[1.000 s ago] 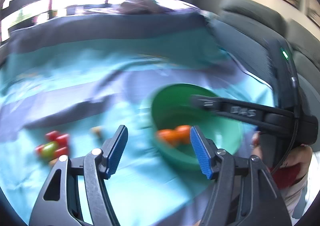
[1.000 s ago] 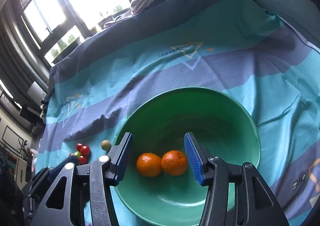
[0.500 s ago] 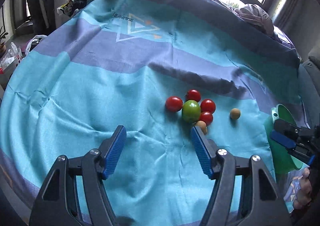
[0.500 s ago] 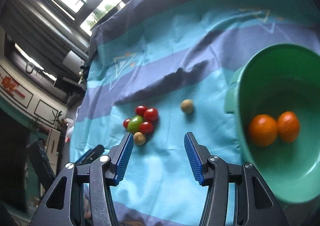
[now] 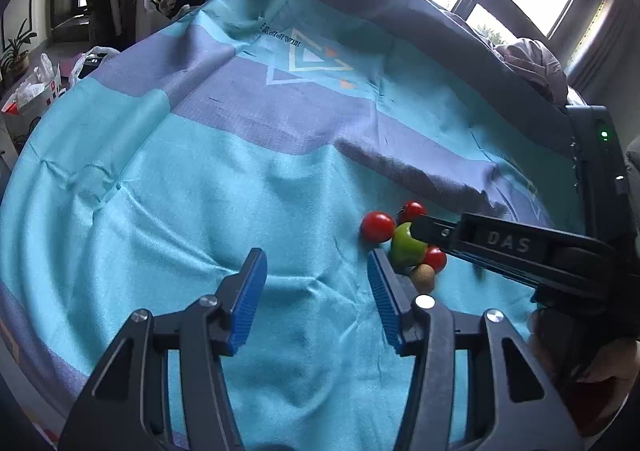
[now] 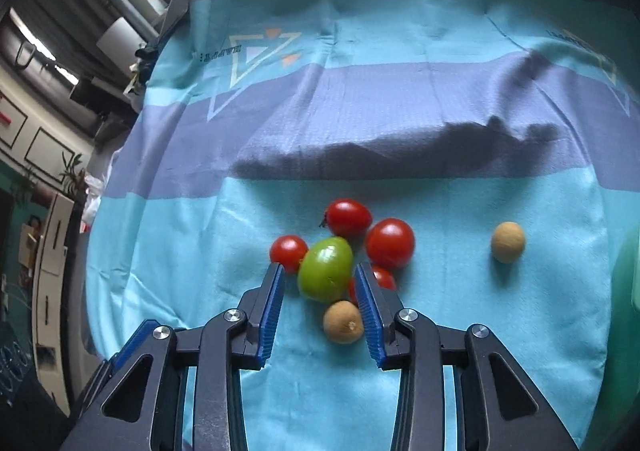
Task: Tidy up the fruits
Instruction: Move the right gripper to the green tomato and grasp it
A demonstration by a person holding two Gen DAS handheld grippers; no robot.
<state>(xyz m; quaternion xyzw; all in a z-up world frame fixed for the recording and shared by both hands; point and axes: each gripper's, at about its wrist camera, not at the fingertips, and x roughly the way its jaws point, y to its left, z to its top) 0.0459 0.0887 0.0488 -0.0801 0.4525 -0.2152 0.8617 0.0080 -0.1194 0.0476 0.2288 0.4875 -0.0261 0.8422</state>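
Looking thru my left wrist cam: my left gripper [image 5: 316, 287] hangs over bare teal cloth [image 5: 160, 211], jaws half apart w/ nothing between them, having just narrowed. The fruit cluster sits to its right, where my right gripper [image 5: 420, 231] reaches in from the side onto the green tomato [image 5: 404, 247]. Right wrist cam: jaws have just been closing and stand narrow, flanking the green tomato [image 6: 326, 269] but w/ small gaps, so no grip yet, I judge. Red tomatoes [image 6: 390, 243] crowd round it; a tan fruit [image 6: 343, 321] lies just beside. Only a pale green sliver at the right edge hints at a bowl; contents unseen.
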